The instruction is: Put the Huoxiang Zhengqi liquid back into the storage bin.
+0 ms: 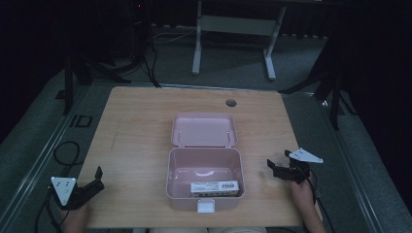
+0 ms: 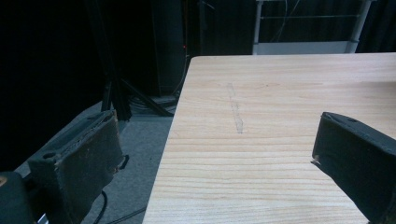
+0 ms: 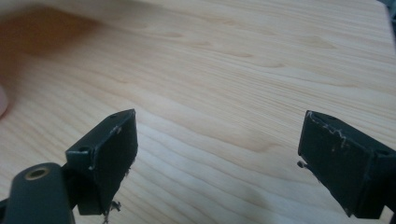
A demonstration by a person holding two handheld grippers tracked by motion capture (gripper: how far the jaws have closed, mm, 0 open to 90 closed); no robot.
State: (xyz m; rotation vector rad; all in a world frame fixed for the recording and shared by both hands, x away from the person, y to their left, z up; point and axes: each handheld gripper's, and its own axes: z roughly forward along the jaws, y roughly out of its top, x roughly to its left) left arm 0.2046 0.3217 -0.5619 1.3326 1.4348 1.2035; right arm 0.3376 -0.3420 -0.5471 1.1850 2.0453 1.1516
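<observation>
Box, pink, sits open at the table's near-centre edge, lid laid back flat behind it, with a white labelled carton lying along its front wall inside. I see the right gripper just off the box's right side, jaws spread wide and holding nothing. Left gripper sits well apart at the table's near-left corner, jaws likewise spread over bare wood.

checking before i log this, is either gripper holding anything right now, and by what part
Nothing is held: the left gripper and right gripper are both open and empty.
</observation>
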